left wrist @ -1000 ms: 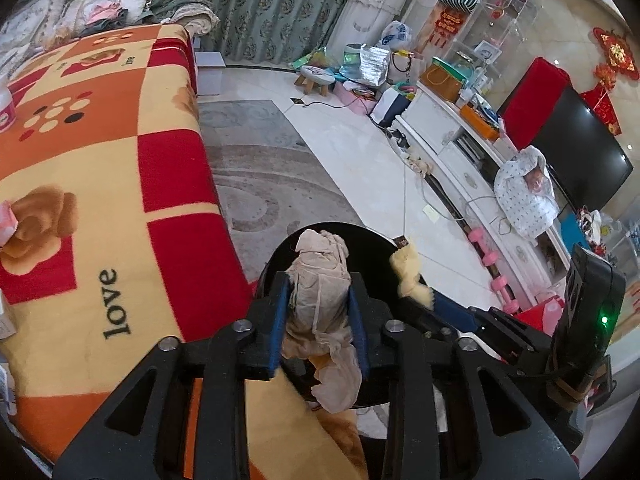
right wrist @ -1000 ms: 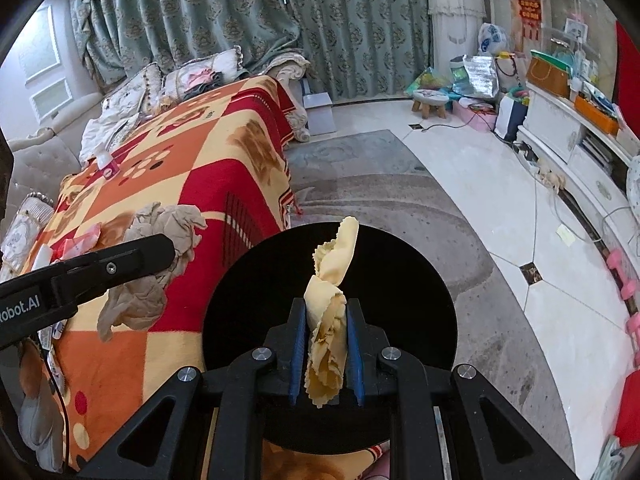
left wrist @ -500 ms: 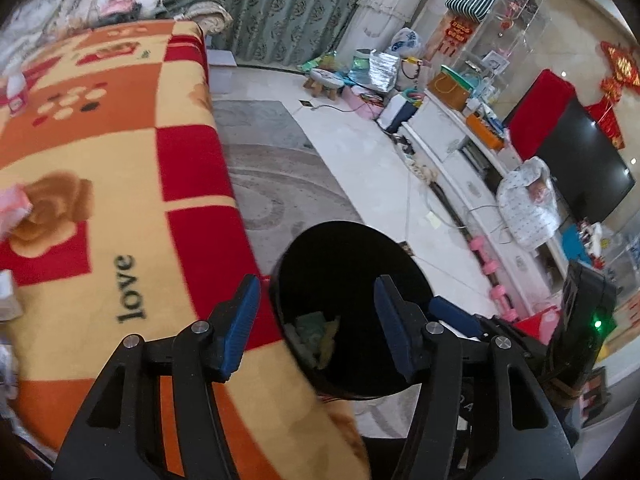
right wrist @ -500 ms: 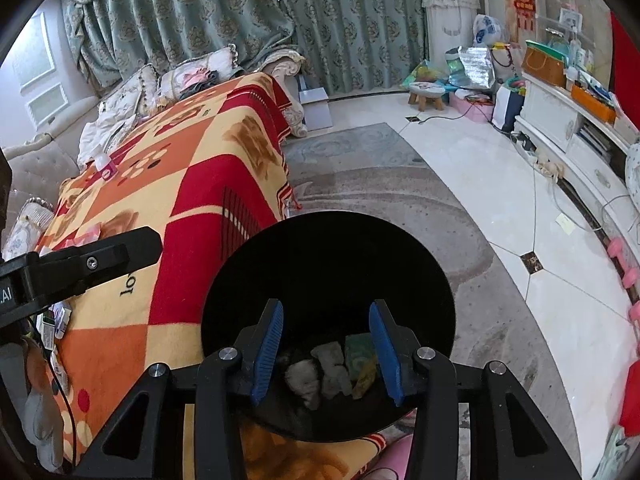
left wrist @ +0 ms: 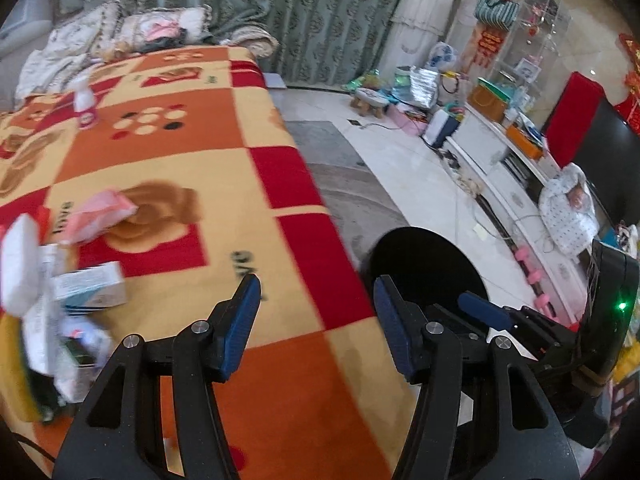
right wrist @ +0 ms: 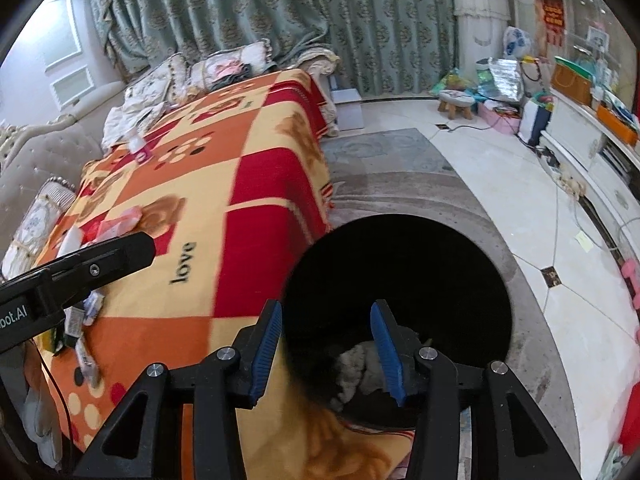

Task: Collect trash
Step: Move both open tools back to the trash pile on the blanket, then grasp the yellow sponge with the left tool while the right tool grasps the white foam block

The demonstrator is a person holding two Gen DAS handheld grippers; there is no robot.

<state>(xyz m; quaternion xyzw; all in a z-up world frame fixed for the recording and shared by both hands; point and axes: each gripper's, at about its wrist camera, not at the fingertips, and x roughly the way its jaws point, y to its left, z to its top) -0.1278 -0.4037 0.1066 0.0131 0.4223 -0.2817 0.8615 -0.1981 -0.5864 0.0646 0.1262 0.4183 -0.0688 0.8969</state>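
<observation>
While both point steeply down, our left gripper (left wrist: 316, 320) gapes empty beside the bin (right wrist: 400, 280), right gripper (right wrist: 326, 346) parted empty over it.

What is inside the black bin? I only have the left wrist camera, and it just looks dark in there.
Observer: The right wrist view looks down into the black bin. Crumpled trash lies at its bottom.
Operator: Is the right gripper holding something?
Observer: No. The right gripper is open with nothing between its pads. It hangs over the bin's rim on the blanket side.
Operator: What does my gripper look like from there?
Observer: One finger of the left gripper reaches out over the blanket, just below the pink packet in the picture.
</observation>
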